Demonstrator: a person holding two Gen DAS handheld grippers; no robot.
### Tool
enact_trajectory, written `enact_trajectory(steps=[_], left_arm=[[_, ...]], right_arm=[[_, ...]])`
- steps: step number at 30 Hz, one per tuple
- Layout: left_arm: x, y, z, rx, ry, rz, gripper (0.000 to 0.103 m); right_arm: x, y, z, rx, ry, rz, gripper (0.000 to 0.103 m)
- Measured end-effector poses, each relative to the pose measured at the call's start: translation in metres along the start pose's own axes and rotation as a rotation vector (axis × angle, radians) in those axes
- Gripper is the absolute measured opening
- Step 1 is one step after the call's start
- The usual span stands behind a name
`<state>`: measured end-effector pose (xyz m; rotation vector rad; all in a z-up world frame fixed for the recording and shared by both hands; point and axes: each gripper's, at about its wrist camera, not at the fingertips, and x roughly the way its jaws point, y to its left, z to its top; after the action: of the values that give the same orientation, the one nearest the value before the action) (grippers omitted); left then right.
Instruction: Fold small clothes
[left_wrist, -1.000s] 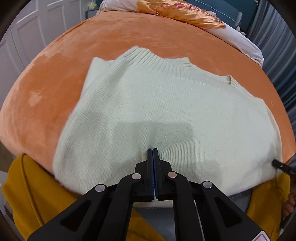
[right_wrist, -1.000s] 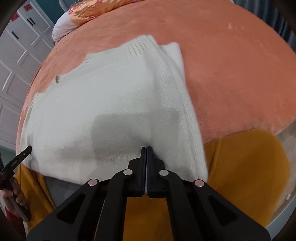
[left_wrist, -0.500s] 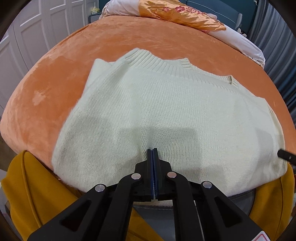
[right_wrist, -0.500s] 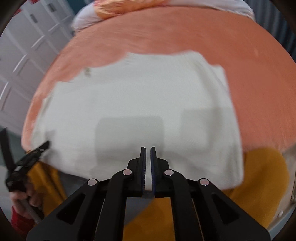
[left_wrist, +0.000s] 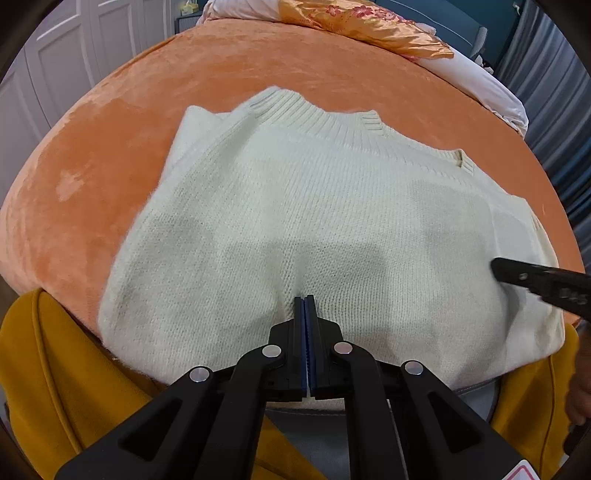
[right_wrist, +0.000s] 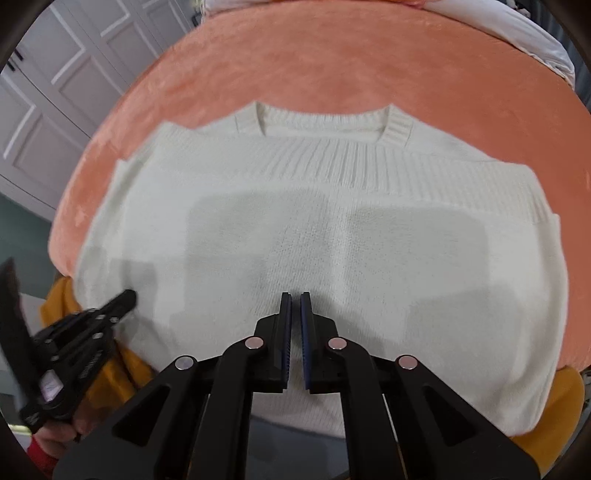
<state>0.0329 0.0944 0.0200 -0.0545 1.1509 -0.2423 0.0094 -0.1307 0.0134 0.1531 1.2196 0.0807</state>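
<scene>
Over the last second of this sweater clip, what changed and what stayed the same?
The right gripper swung across from the sweater's side edge to face its middle, with the collar now straight ahead; in the left view its tip reaches further over the knit. Its jaws now show a narrow gap and hold nothing. The left gripper stayed shut near the hem, and the sweater stayed flat on the orange bedspread.

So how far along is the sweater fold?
Done: the sweater lies as a compact block on the orange bed, no sleeves sticking out. In hand: nothing; both hand-held grippers, left and right, hang over it empty. Left: any final fold.
</scene>
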Motion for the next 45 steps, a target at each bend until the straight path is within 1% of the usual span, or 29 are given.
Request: enact_trajectory(steps=[2, 4, 6, 8, 10, 12, 14, 16, 18, 20, 21, 22, 23, 25, 27, 29, 31, 36, 38, 39, 40, 41, 42, 43, 45], left_arm=[[-0.001, 0.001, 0.002, -0.009, 0.017, -0.011, 0.007], [-0.006, 0.003, 0.005, -0.024, 0.034, -0.034, 0.007], [-0.012, 0.006, 0.008, -0.05, 0.047, -0.056, 0.007], [-0.02, 0.011, 0.011, -0.078, 0.033, -0.047, 0.007], [-0.024, 0.015, 0.017, -0.092, 0.021, -0.044, 0.007], [-0.026, 0.022, 0.024, -0.11, 0.01, -0.029, 0.007], [-0.027, 0.028, 0.032, -0.128, 0.003, -0.008, 0.007], [-0.029, 0.034, 0.038, -0.142, -0.005, 0.007, 0.007], [-0.033, 0.043, 0.043, -0.158, -0.018, 0.025, 0.009], [-0.035, 0.053, 0.046, -0.179, -0.029, 0.042, 0.02], [-0.036, 0.059, 0.048, -0.192, -0.035, 0.055, 0.031], [-0.037, 0.065, 0.05, -0.208, -0.042, 0.065, 0.04], [-0.037, 0.072, 0.052, -0.233, -0.053, 0.07, 0.044], [-0.038, 0.084, 0.055, -0.283, -0.07, 0.065, 0.063], [-0.036, 0.098, 0.055, -0.348, -0.071, 0.029, 0.066], [-0.028, 0.107, 0.053, -0.391, -0.046, -0.003, 0.066], [-0.021, 0.107, 0.052, -0.396, -0.036, -0.006, 0.066], [0.01, 0.092, 0.051, -0.344, 0.031, -0.019, 0.067], [0.014, 0.086, 0.052, -0.329, 0.029, -0.009, 0.067], [0.014, 0.085, 0.054, -0.325, 0.026, -0.015, 0.063], [0.014, 0.083, 0.055, -0.324, 0.029, -0.025, 0.052], [0.012, 0.081, 0.057, -0.324, 0.031, -0.035, 0.049], [0.009, 0.08, 0.059, -0.319, 0.028, -0.037, 0.035], [0.006, 0.078, 0.06, -0.31, 0.023, -0.04, 0.018], [-0.006, 0.071, 0.062, -0.277, 0.011, -0.051, 0.014]], right_arm=[[0.007, -0.002, 0.004, 0.003, 0.019, 0.002, 0.005], [0.004, -0.003, 0.008, 0.01, 0.037, 0.01, 0.005], [-0.006, -0.002, 0.014, 0.012, 0.016, 0.029, 0.005], [-0.015, -0.001, 0.023, 0.006, -0.014, 0.039, 0.005], [-0.012, -0.001, 0.03, 0.0, -0.014, 0.034, 0.005], [0.01, -0.002, 0.036, -0.006, 0.031, 0.021, 0.005], [0.023, -0.001, 0.038, -0.015, 0.042, 0.015, 0.005], [0.017, 0.002, 0.043, -0.014, 0.045, 0.004, 0.005], [0.005, 0.005, 0.045, -0.012, 0.025, 0.036, 0.005], [0.0, 0.011, 0.043, -0.027, 0.027, 0.068, 0.005], [0.002, 0.015, 0.041, -0.045, 0.034, 0.062, 0.005], [0.008, 0.017, 0.039, -0.061, 0.046, 0.048, 0.004], [0.019, 0.019, 0.035, -0.075, 0.069, 0.031, 0.002], [0.031, 0.02, 0.032, -0.075, 0.063, 0.034, 0.001], [0.03, 0.023, 0.033, -0.08, 0.067, 0.027, 0.001], [0.031, 0.025, 0.034, -0.097, 0.076, 0.019, 0.001], [0.033, 0.024, 0.035, -0.102, 0.079, 0.026, 0.001], [0.039, 0.016, 0.038, -0.069, 0.085, 0.066, 0.0], [0.04, 0.018, 0.038, -0.057, 0.086, 0.078, 0.0], [0.04, 0.017, 0.038, -0.05, 0.085, 0.085, 0.0], [0.039, 0.015, 0.038, -0.044, 0.084, 0.092, 0.0], [0.039, 0.013, 0.037, -0.035, 0.083, 0.103, 0.0], [0.039, 0.012, 0.037, -0.023, 0.081, 0.113, 0.0], [0.038, 0.01, 0.037, -0.012, 0.079, 0.121, 0.0], [0.034, 0.005, 0.036, 0.02, 0.07, 0.147, 0.002]])
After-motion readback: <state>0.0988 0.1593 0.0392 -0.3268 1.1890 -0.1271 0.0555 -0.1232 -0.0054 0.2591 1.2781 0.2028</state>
